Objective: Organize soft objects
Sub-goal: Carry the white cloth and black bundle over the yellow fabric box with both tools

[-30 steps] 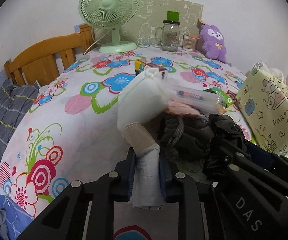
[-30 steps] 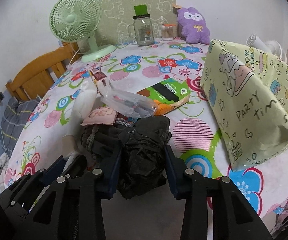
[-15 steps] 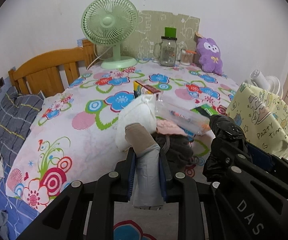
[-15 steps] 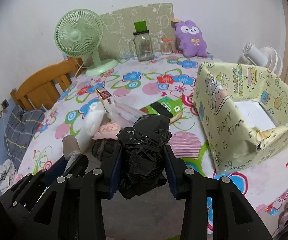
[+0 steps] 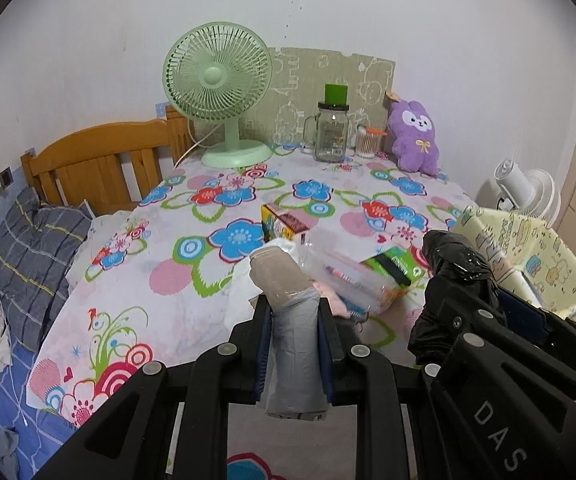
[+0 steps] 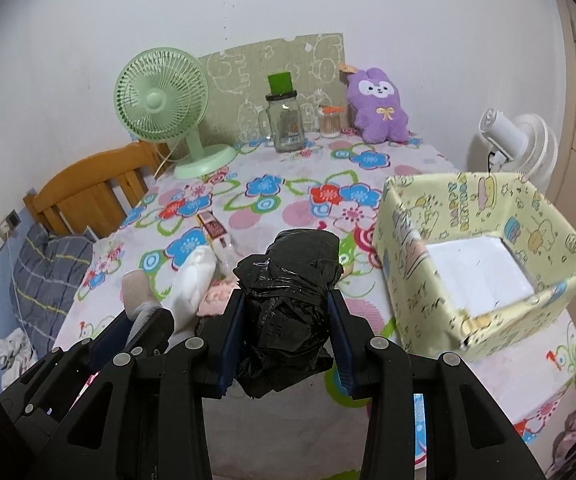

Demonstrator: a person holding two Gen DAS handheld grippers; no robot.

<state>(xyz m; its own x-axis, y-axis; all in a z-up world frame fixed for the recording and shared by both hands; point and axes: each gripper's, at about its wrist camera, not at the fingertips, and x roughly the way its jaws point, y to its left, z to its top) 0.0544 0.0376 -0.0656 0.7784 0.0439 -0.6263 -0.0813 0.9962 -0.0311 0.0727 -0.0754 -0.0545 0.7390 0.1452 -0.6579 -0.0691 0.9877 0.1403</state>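
Note:
My left gripper [image 5: 293, 322] is shut on a grey roll of plastic bags [image 5: 294, 344] with a tan core end, held above the table's near edge. My right gripper [image 6: 286, 324] is shut on a crumpled black plastic bag [image 6: 288, 300], held just left of the open yellow patterned box [image 6: 420, 276], which has a white bottom. The black bag also shows in the left wrist view [image 5: 454, 280]. A white soft bundle [image 6: 194, 284] and a pink cloth [image 6: 218, 298] lie on the floral tablecloth behind the grippers.
A clear pen case [image 5: 344, 272], a green packet [image 5: 394, 266] and a small carton [image 5: 282, 226] lie mid-table. A green fan [image 6: 160, 104], glass jar [image 6: 284, 124], swab pot [image 6: 330, 122] and purple plush [image 6: 378, 106] stand at the back. A wooden headboard [image 5: 100, 168] is left, a white fan [image 6: 516, 144] right.
Both grippers have risen and pulled back from the pile, each lifting its item. The dark clothing under them has dropped out of sight and the box's inside now shows.

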